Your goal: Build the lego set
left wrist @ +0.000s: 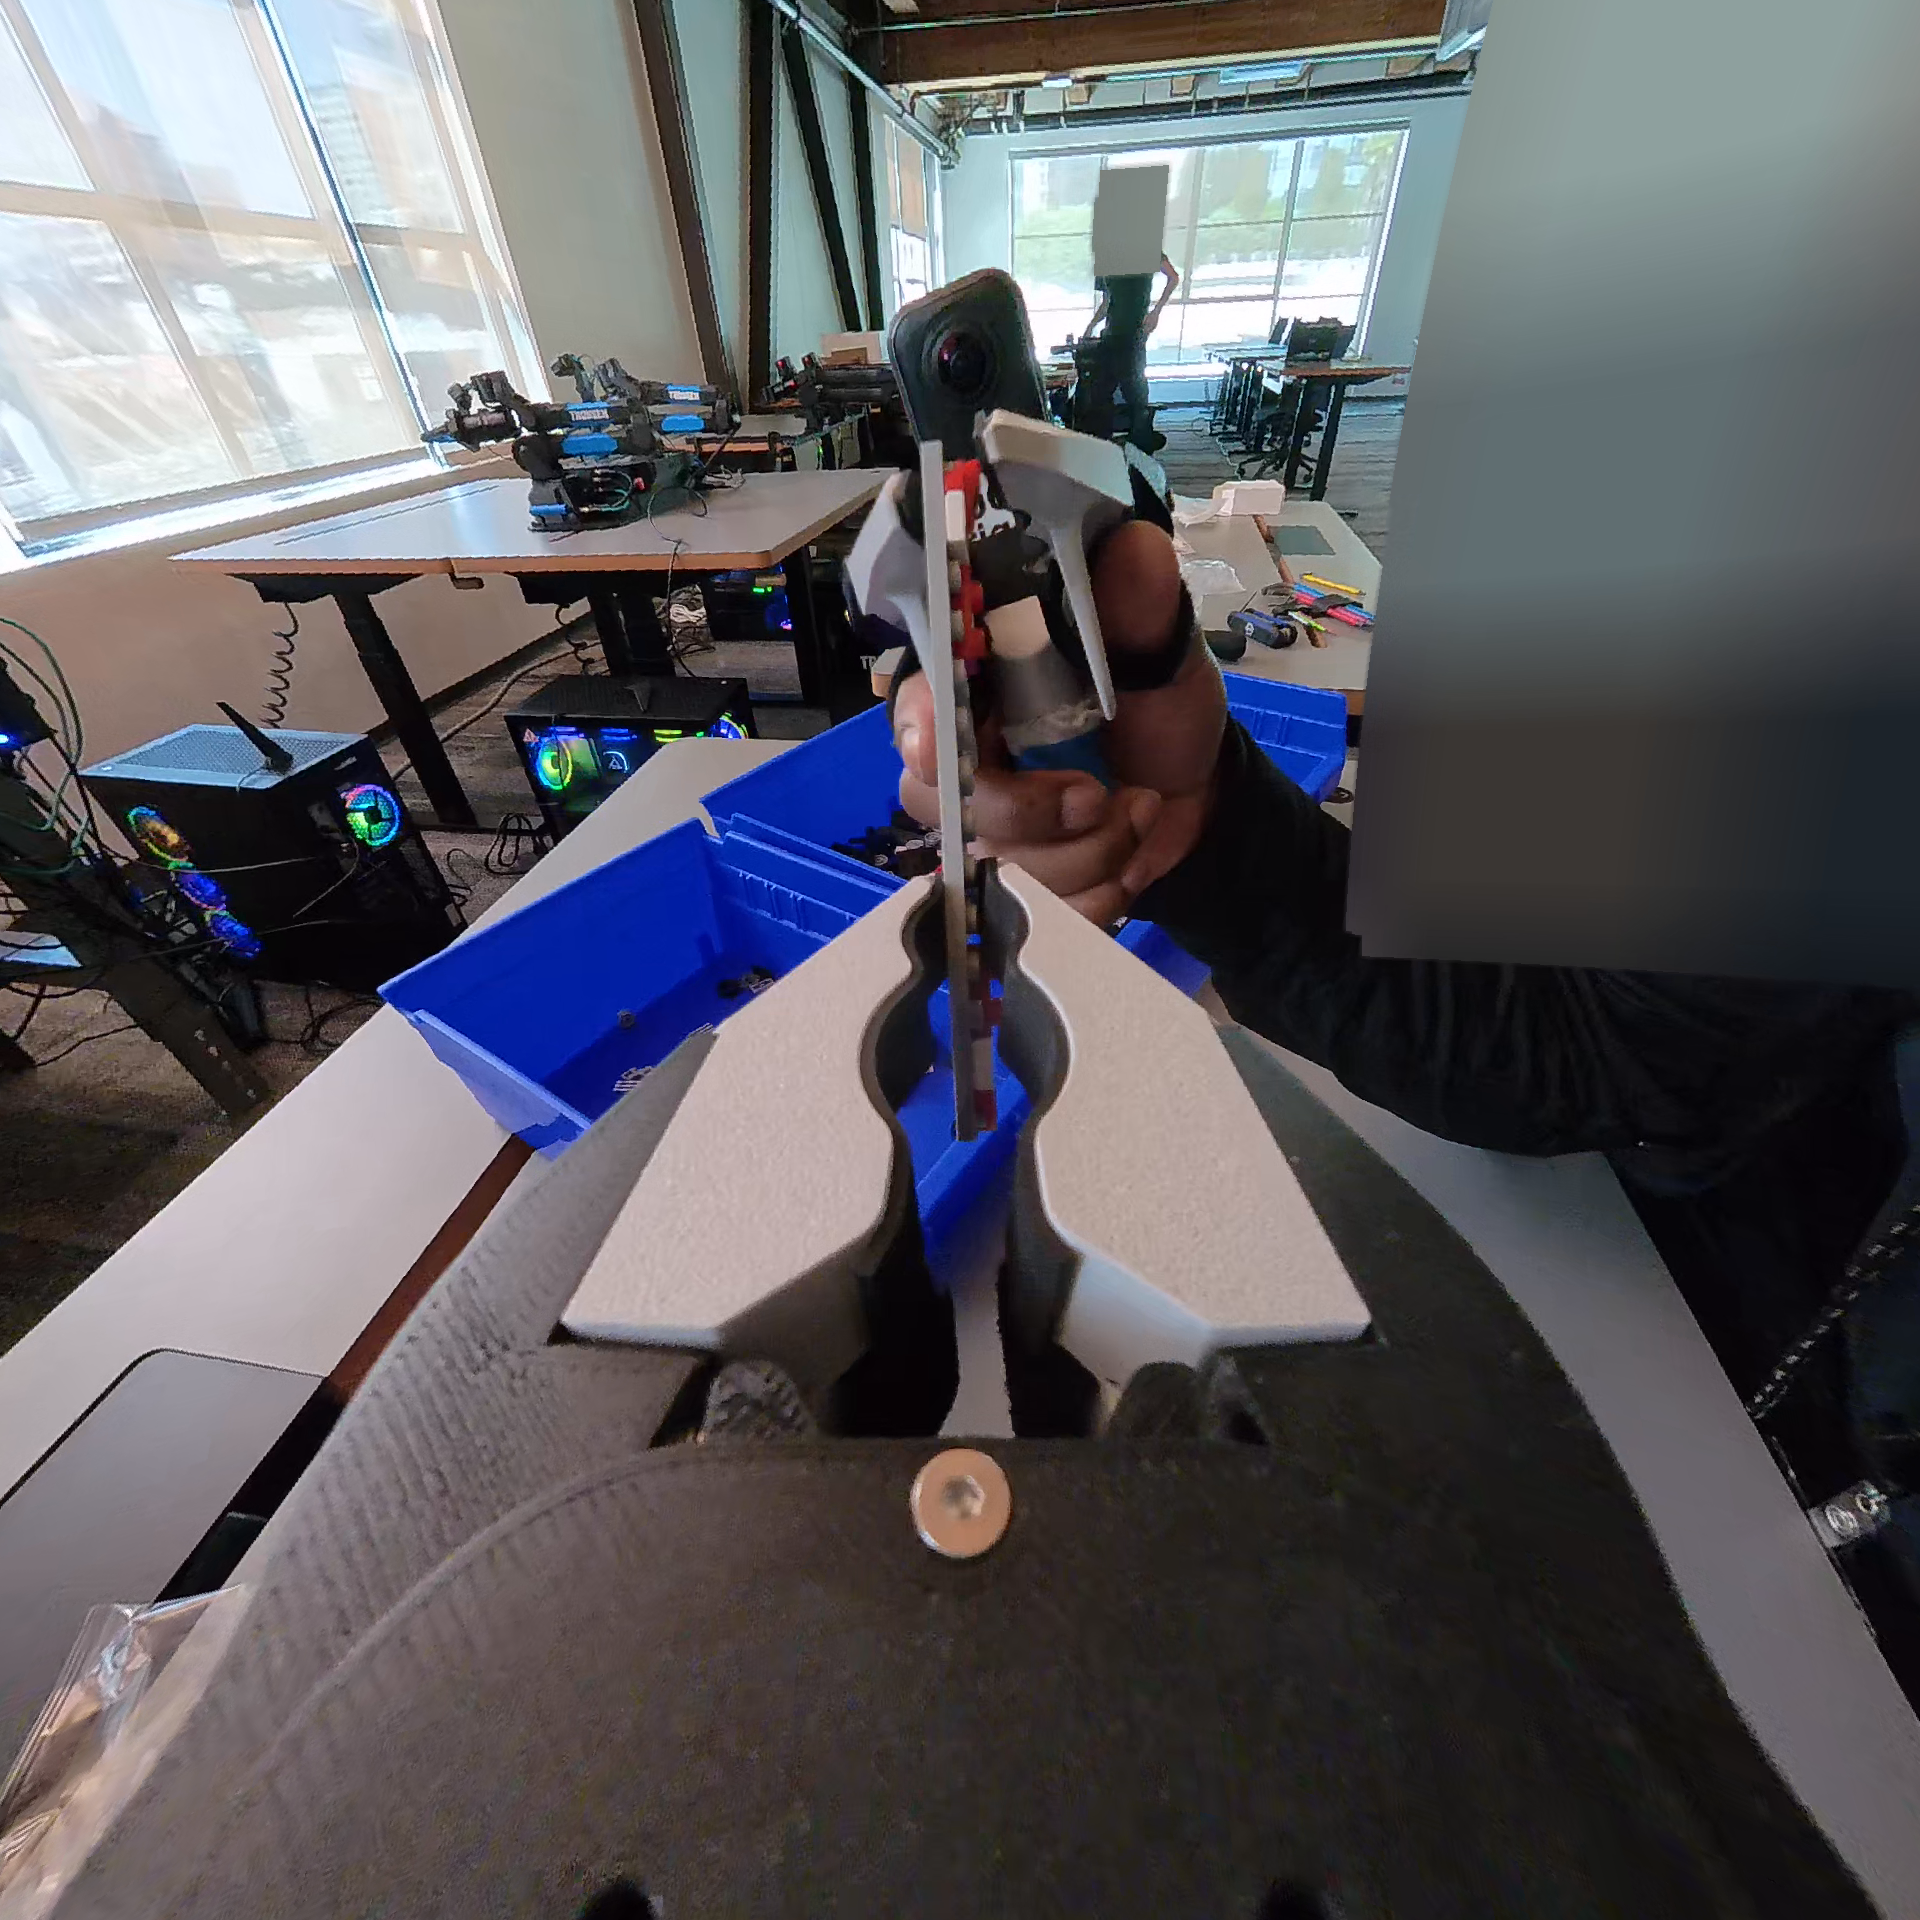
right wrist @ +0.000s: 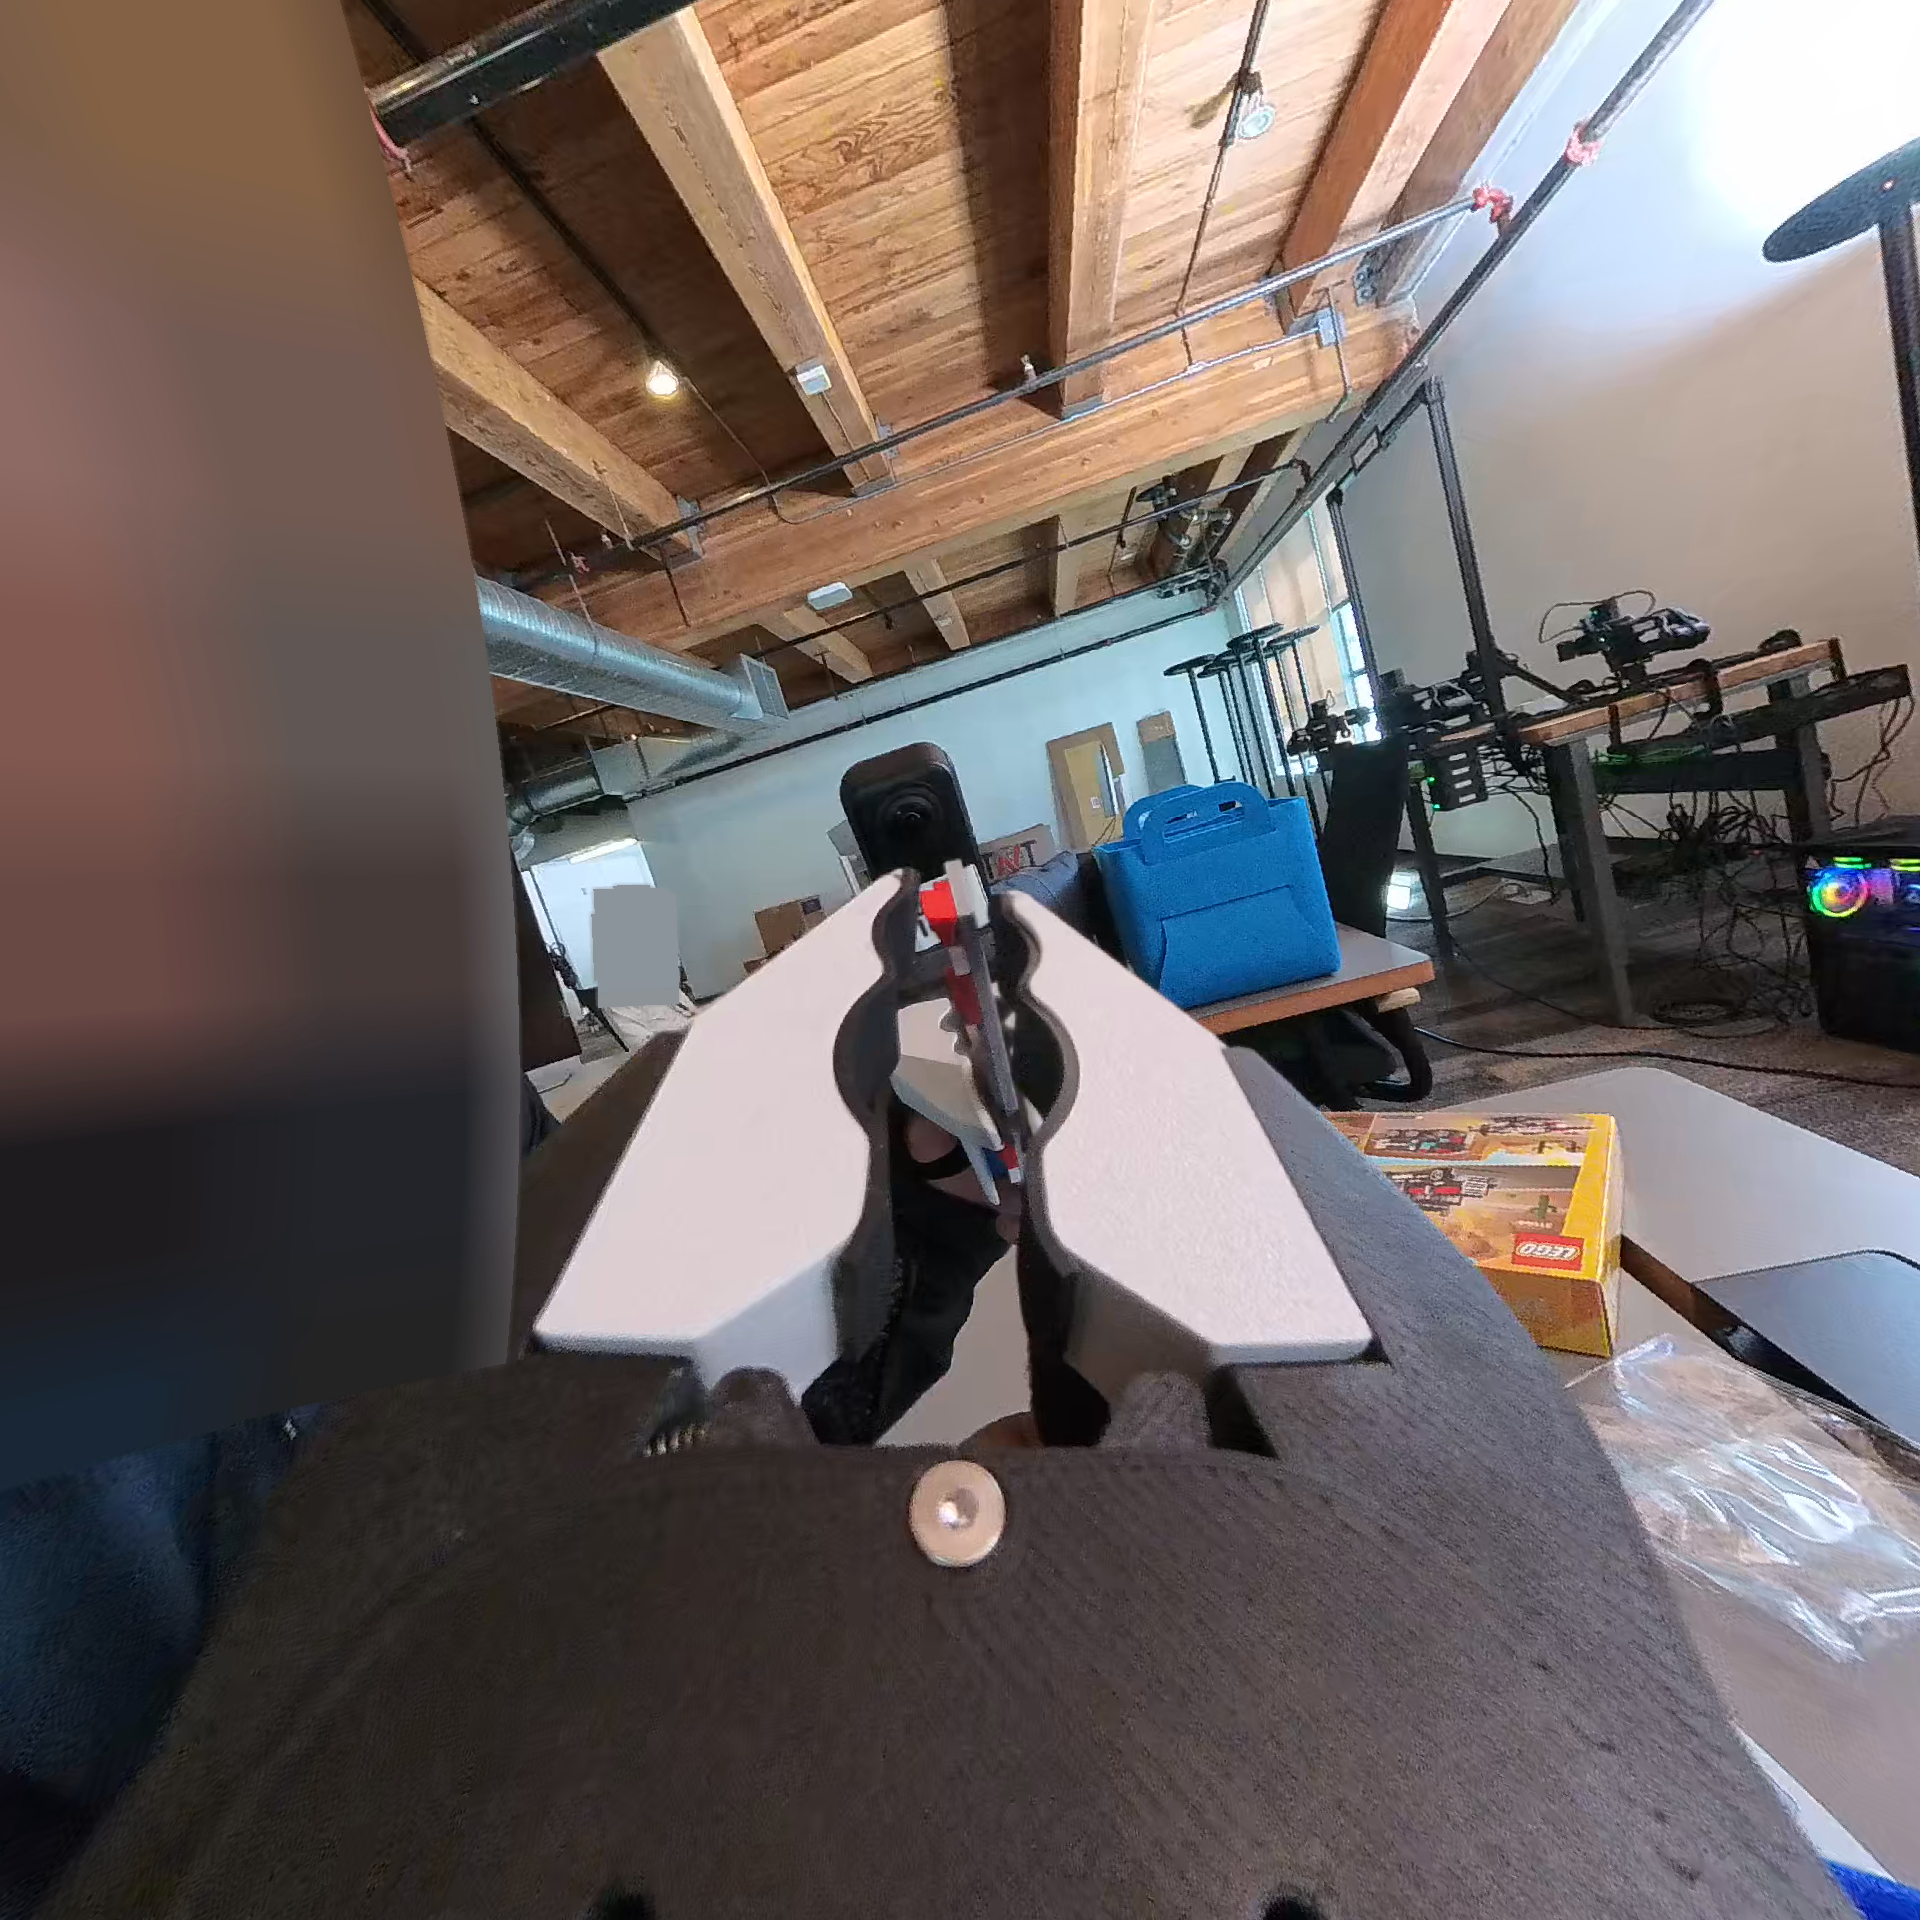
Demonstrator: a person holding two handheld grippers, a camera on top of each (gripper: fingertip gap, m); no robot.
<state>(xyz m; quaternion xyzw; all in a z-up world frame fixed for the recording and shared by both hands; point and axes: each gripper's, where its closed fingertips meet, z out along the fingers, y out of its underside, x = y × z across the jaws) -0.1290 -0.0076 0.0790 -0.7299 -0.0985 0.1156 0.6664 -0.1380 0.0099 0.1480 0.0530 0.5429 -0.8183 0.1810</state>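
- the left gripper [left wrist: 971, 904], centre of the left wrist view, is clenched on the lower part of a thin grey lego plate [left wrist: 948, 748] seen edge-on, with red and white bricks along its right side.
- the right gripper [right wrist: 961, 914], centre of the right wrist view, is clenched on the same plate from the opposite end.
- the plate is held upright in the air between the two grippers, above the blue bins [left wrist: 582, 977] in the left wrist view.
- the yellow lego box [right wrist: 1507, 1216] lies on the table [right wrist: 1745, 1164] at middle right of the right wrist view, with a clear plastic bag [right wrist: 1756, 1496] just below it.
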